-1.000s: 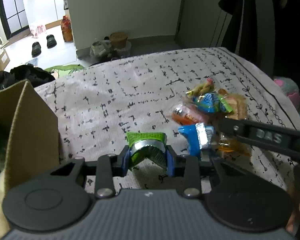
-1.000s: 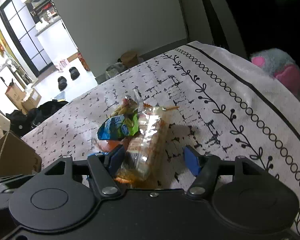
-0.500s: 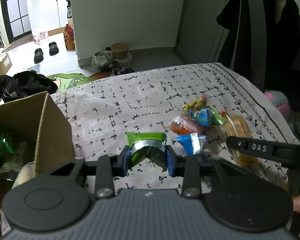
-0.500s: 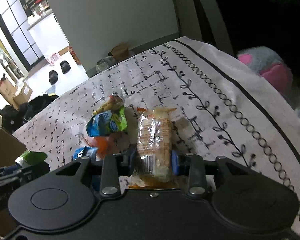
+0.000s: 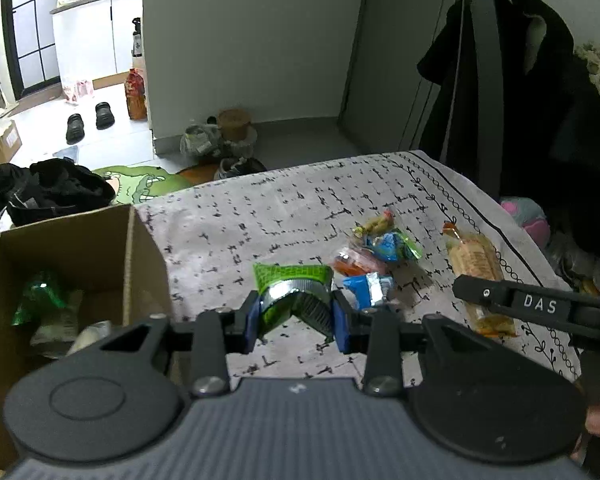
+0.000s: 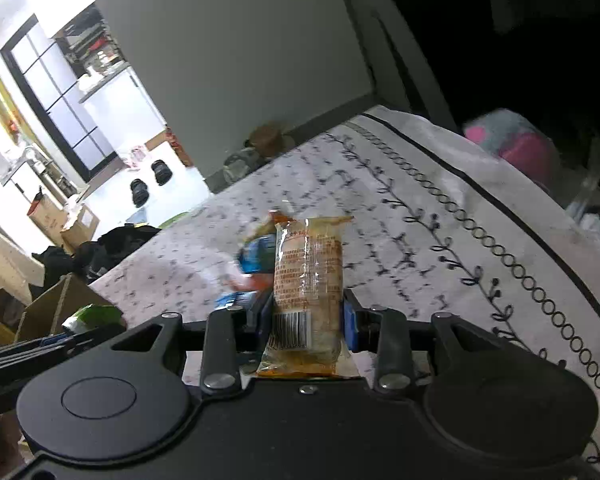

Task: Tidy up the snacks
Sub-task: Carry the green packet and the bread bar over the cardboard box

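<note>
Over the patterned grey tablecloth point(image 5: 300, 208), my left gripper point(image 5: 296, 316) pinches a green foil snack packet point(image 5: 292, 284) and my right gripper point(image 6: 308, 316) clamps a clear-wrapped orange biscuit pack point(image 6: 308, 272), both angled downward; the brown cardboard box point(image 5: 112, 248) (open-topped) holds green wrappers point(image 5: 38, 296).

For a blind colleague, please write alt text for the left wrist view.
The left gripper holds a green snack packet above a patterned cloth. A cardboard box with snacks inside stands at left; more snack packets lie at right, where the right gripper holds a clear wrapped pastry.
</note>
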The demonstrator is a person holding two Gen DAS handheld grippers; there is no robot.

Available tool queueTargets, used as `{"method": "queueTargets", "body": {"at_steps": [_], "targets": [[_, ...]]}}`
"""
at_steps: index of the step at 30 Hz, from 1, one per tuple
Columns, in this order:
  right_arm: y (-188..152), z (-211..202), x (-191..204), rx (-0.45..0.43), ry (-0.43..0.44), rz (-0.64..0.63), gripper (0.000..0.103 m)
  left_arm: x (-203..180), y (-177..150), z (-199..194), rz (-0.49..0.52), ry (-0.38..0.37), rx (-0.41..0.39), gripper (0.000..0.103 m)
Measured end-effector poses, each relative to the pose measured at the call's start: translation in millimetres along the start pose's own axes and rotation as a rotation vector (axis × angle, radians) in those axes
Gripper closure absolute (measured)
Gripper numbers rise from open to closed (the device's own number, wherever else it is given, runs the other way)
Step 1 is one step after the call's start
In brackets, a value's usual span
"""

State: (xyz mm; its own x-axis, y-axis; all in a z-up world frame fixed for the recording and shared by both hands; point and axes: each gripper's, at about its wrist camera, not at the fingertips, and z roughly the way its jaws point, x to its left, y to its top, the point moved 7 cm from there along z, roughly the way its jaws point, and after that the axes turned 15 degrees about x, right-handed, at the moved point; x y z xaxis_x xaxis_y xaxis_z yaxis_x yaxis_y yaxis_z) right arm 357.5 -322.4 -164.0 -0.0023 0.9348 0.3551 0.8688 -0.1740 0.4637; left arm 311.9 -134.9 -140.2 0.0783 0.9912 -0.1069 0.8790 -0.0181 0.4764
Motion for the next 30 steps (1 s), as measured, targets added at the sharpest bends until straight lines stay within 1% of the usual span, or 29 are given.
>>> {"method": "queueTargets", "body": {"at_steps": [12, 17, 26, 30], "targets": [[-2.4, -8.4, 61.1, -0.033, 0.042, -0.084, 0.069, 38.0, -7.8, -38.5, -0.061, -0.006, -0.064, 0.068], [-5.8, -6.9, 82.6, -0.041, 0.058, -0.105, 0.069, 59.2, -6.2, -56.2, -0.141, -0.036, -0.08, 0.068], [-12.7, -5.7, 128.6, -0.048, 0.11, -0.173, 0.069, 104.2, -7.2, -76.5, -0.203, 0.008, -0.125, 0.068], [-17.0, -2.5, 147.3, -0.042, 0.125, -0.2, 0.069, 132.0, -1.6, -80.6, -0.258, 0.031, -0.137, 0.068]]}}
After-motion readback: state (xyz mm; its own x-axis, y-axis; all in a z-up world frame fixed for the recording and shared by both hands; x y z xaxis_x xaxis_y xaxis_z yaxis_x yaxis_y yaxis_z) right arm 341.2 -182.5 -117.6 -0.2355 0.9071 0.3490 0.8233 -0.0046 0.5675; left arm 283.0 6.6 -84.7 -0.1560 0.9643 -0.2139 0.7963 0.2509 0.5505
